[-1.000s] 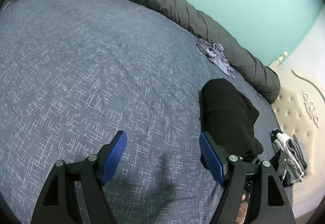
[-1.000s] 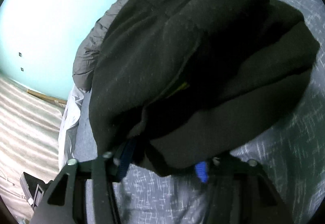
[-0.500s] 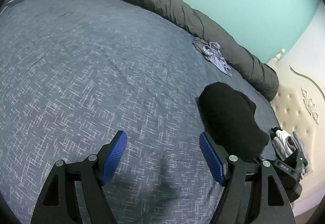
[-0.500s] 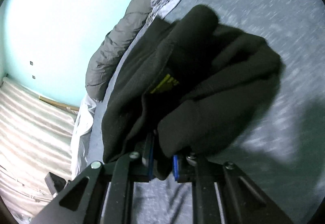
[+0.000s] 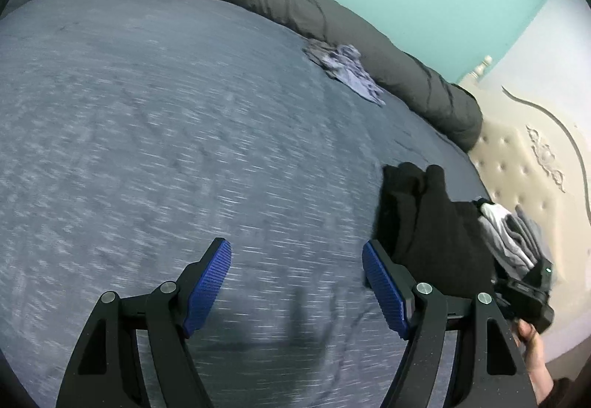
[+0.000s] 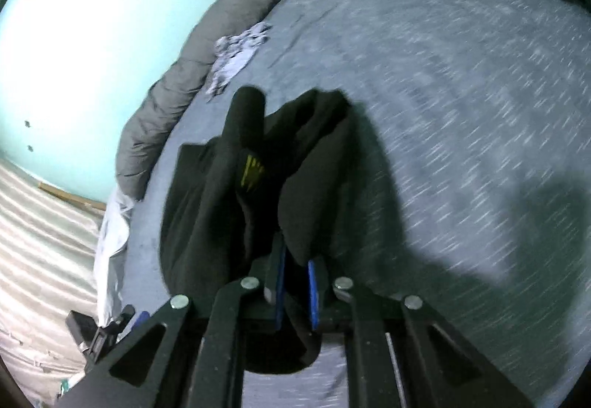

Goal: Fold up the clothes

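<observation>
Here the right tool (image 6: 295, 275) pinches a bunched black garment (image 6: 221, 193) above the bed (image 5: 184, 112), the left tool (image 5: 297, 278) wide and empty; loose folds could slip out.

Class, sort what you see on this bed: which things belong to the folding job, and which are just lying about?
In the job:
black garment
right tongs, shut on it
left tongs, open

Lying about:
rolled grey duvet
crumpled pale cloth
grey-and-white clothes pile

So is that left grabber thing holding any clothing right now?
No, the left gripper is wide open with only the blue-grey bedspread between its fingers; the black garment lies off to its side.
</observation>
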Available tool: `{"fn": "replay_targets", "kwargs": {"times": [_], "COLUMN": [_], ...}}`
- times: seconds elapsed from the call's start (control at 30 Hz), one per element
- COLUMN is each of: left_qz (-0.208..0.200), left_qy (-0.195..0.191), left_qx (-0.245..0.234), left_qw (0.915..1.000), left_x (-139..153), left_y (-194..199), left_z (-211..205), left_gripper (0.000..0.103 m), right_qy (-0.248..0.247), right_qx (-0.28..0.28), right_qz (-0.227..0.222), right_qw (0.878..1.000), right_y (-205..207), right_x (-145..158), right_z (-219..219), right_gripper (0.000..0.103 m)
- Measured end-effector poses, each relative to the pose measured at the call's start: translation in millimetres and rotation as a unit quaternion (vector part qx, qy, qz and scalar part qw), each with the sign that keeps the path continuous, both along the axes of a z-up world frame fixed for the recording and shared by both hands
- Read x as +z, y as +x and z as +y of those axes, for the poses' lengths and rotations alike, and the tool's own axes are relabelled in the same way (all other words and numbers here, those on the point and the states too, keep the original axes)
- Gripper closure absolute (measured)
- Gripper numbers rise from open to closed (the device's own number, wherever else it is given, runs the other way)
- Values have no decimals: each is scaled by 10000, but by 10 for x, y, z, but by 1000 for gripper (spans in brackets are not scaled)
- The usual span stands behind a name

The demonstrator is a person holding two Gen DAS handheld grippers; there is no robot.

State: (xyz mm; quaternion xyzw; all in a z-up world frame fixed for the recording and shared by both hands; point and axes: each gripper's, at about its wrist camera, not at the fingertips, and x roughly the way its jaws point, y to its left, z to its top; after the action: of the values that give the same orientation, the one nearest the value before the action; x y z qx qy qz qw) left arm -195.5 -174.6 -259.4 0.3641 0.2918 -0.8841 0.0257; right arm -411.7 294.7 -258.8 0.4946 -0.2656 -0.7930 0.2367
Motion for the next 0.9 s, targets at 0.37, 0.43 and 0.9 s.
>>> {"fn": "replay_targets", "kwargs": {"times": [0.37, 0.43, 0.9], "left_qz": [-156, -144, -188], "left_qy": [-321, -343, -479], "left_qx": [-1241, -1339, -1511], "left_qw": [9916, 9903, 9872], "left_x": [-61, -57, -61], "left_y": [-505, -544, -537], "left_z": [1037, 1127, 1339], "left_gripper": [26, 26, 26], "right_qy": [714, 744, 971], "right_qx": [159, 192, 514], "right_qz": [73, 151, 768], "right_qw": [9973, 9969, 9910], "right_y": [-418, -356, 127], "right_x": [-24, 7, 244], "right_z": [282, 288, 293], "right_gripper": [99, 99, 69]}}
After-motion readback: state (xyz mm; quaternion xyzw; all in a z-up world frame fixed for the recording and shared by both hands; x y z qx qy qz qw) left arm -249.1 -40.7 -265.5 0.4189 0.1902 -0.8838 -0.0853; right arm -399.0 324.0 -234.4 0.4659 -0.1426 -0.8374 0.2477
